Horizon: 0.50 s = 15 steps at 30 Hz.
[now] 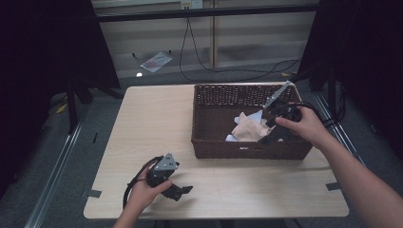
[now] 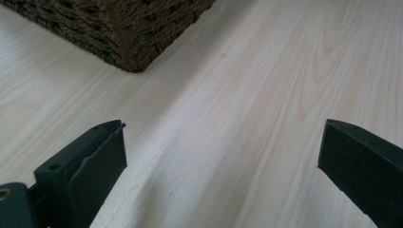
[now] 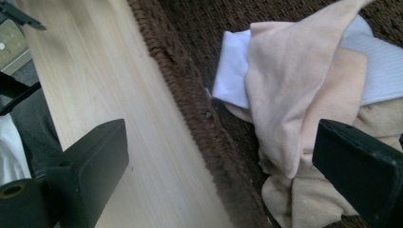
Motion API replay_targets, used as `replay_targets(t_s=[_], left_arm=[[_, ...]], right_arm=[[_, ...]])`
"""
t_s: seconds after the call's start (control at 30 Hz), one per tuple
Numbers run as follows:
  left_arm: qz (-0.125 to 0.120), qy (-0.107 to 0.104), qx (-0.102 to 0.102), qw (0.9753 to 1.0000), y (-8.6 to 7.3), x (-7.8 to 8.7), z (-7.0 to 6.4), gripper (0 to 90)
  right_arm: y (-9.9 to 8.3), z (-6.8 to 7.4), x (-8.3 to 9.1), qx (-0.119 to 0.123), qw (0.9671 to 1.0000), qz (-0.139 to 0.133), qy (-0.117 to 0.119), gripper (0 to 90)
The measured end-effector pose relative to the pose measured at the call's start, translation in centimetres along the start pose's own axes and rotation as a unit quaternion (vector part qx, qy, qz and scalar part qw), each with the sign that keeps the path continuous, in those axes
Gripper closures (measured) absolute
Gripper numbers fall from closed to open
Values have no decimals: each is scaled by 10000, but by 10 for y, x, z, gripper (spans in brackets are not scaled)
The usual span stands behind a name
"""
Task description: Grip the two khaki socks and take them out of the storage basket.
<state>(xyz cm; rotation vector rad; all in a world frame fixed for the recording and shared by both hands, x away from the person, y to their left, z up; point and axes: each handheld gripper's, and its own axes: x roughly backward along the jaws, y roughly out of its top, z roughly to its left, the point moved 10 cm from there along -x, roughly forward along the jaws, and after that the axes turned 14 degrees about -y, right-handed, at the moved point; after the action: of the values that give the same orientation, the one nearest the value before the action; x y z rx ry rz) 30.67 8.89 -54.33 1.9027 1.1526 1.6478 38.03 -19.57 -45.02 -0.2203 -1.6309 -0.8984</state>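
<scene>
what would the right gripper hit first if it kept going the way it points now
Most likely the peach cloth in the wicker basket; the right gripper is open, its fingers straddling the basket's rim. Depth is unclear.

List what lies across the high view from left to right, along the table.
Left gripper held in a hand over the pale wooden table → dark brown woven wicker basket → beige and white cloths piled inside it → right gripper reaching into the basket.
</scene>
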Motion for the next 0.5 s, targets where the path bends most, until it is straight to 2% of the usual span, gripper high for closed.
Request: replay_targets(t_s=[0.13, 0.3, 0.5], left_arm=[[6, 11, 11, 10000, 0, 0, 0, 19], [3, 10, 11, 10000, 0, -1, 0, 19], [15, 3, -6, 10000, 0, 0, 0, 19]], right_arm=[[1, -9, -7, -56, 9999, 75, -78, 43], [7, -13, -11, -169, 9998, 60, -47, 42], [11, -20, -22, -206, 9996, 140, -160, 40]])
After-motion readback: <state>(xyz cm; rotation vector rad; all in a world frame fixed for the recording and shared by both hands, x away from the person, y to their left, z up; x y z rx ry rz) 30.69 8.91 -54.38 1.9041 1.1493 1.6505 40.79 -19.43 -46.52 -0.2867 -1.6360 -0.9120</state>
